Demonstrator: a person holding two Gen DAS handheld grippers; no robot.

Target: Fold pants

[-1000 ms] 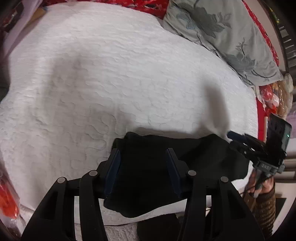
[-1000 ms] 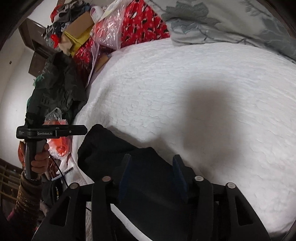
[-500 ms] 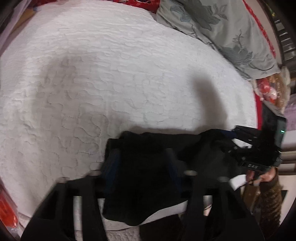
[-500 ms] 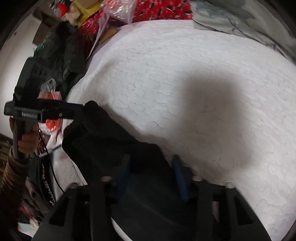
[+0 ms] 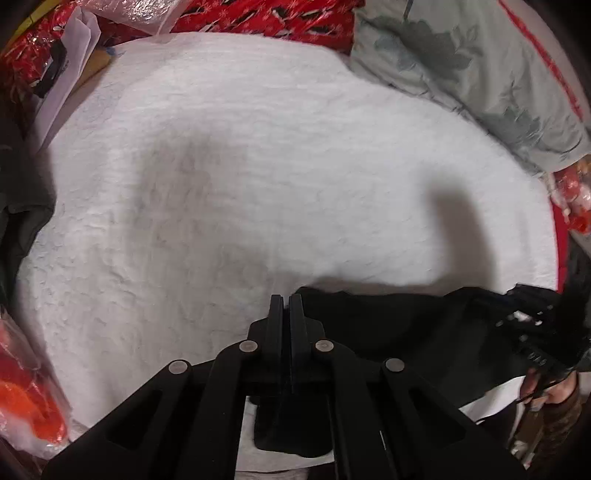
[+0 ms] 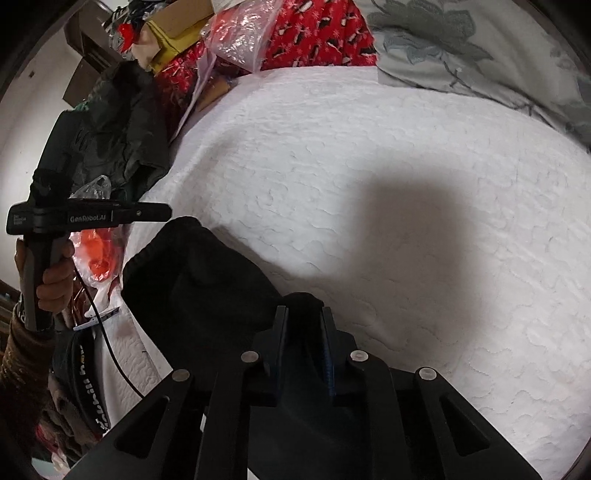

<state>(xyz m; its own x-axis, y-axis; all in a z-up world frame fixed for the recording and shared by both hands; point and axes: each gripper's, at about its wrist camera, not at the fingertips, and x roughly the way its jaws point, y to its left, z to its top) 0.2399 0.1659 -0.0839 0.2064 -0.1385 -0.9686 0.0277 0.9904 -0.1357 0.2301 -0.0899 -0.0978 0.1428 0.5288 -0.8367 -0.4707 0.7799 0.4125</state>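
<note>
Black pants (image 5: 399, 332) lie bunched at the near edge of a white quilted bed (image 5: 258, 166). In the left wrist view my left gripper (image 5: 285, 301) is shut, its fingers pressed together over the pants' left corner. The right wrist view shows the same gripper (image 6: 166, 213) from the side, its tip at the raised far corner of the pants (image 6: 207, 295). My right gripper (image 6: 301, 314) is closing, and a fold of black fabric fills the gap between its blue pads. It also shows, blurred, at the pants' right end (image 5: 524, 317).
A grey floral pillow (image 5: 461, 74) lies at the back right of the bed (image 6: 369, 147). Red wrapped packages (image 6: 314, 33) and a dark green garment (image 6: 122, 140) crowd the far left side. An orange plastic bag (image 5: 22, 406) sits beside the near left edge.
Both grippers went from open over the pants to closed on the fabric. The left gripper now sits at the pants' left corner. The pants' far corner has bunched upward.
</note>
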